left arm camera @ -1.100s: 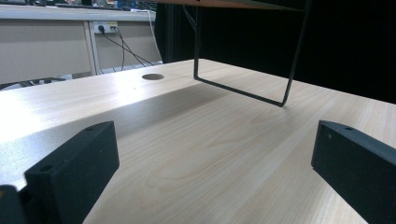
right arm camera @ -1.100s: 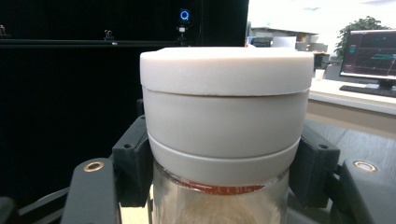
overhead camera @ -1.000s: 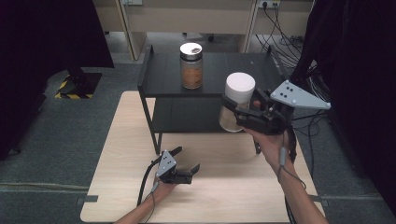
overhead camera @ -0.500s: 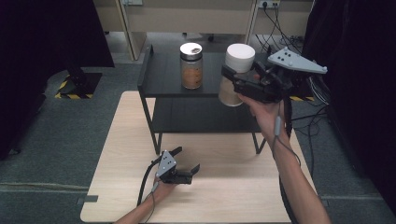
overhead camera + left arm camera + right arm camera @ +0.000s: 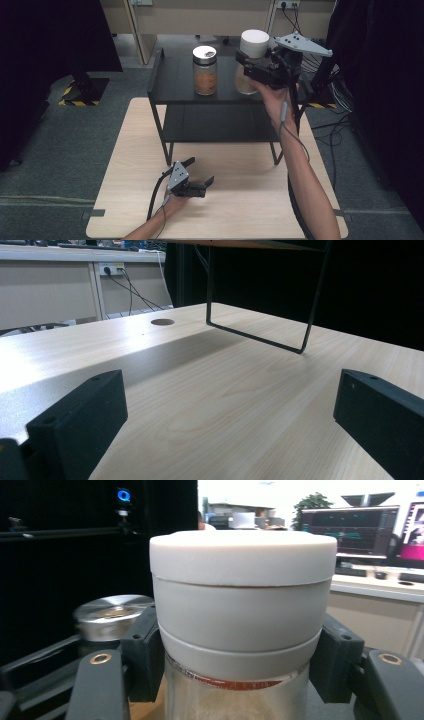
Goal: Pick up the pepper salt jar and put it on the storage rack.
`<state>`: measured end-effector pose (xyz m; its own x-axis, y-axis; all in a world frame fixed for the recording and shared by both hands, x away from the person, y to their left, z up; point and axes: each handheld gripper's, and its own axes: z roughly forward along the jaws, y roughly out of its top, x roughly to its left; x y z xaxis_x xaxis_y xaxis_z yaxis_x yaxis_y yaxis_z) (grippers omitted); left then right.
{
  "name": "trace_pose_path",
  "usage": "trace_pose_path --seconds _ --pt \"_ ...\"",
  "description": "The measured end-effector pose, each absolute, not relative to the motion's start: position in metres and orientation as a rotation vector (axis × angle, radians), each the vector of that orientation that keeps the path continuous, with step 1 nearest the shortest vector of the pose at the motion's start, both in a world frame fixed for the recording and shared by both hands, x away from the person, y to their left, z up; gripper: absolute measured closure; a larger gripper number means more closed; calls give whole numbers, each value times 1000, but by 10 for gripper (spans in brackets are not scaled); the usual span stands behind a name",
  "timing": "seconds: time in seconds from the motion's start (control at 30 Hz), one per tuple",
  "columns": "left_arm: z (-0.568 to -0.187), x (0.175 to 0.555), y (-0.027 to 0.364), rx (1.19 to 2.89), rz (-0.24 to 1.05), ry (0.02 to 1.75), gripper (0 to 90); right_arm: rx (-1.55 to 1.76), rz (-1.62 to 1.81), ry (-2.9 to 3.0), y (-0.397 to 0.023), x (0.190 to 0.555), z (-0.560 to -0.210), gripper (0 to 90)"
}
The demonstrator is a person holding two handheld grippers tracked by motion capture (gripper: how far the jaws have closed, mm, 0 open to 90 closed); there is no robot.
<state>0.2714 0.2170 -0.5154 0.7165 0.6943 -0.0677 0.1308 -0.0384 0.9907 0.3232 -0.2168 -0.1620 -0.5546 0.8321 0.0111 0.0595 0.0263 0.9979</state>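
My right gripper (image 5: 248, 64) is shut on a glass jar with a white lid (image 5: 252, 47), held upright over the right part of the black shelf's top (image 5: 175, 82). In the right gripper view the white-lidded jar (image 5: 242, 610) sits between both pads (image 5: 145, 655), pale powder showing in its glass. A second jar with a silver lid (image 5: 205, 70), filled with brown stuff, stands on the shelf top just left of the held jar; the silver lid (image 5: 112, 611) shows behind the left jaw. My left gripper (image 5: 197, 172) rests low on the wooden table (image 5: 240, 200), open and empty.
The black two-level shelf stands on the far half of the table; its thin metal leg (image 5: 260, 337) shows in the left gripper view, with a round hole (image 5: 162, 321) in the tabletop beyond. Cables (image 5: 320, 130) trail on the floor at the right.
My right hand has carried the white-lidded jar up and away from me, from beside the shelf's right front to above its top, close to the silver-lidded jar. The left gripper has stayed put.
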Motion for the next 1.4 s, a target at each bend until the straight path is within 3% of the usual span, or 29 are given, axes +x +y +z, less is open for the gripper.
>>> trace_pose_path --seconds 0.9,1.0,1.2,1.4 --pt "-516 271 216 1571 520 689 2 967 1516 1639 -194 347 -180 344" --pt "-516 271 216 1571 521 689 3 990 1534 1645 -197 347 -177 182" --pt "-516 271 216 1571 520 690 3 955 1595 1653 -211 340 -180 3" --pt "-516 271 216 1569 521 690 3 918 1608 1650 -222 327 -184 2"
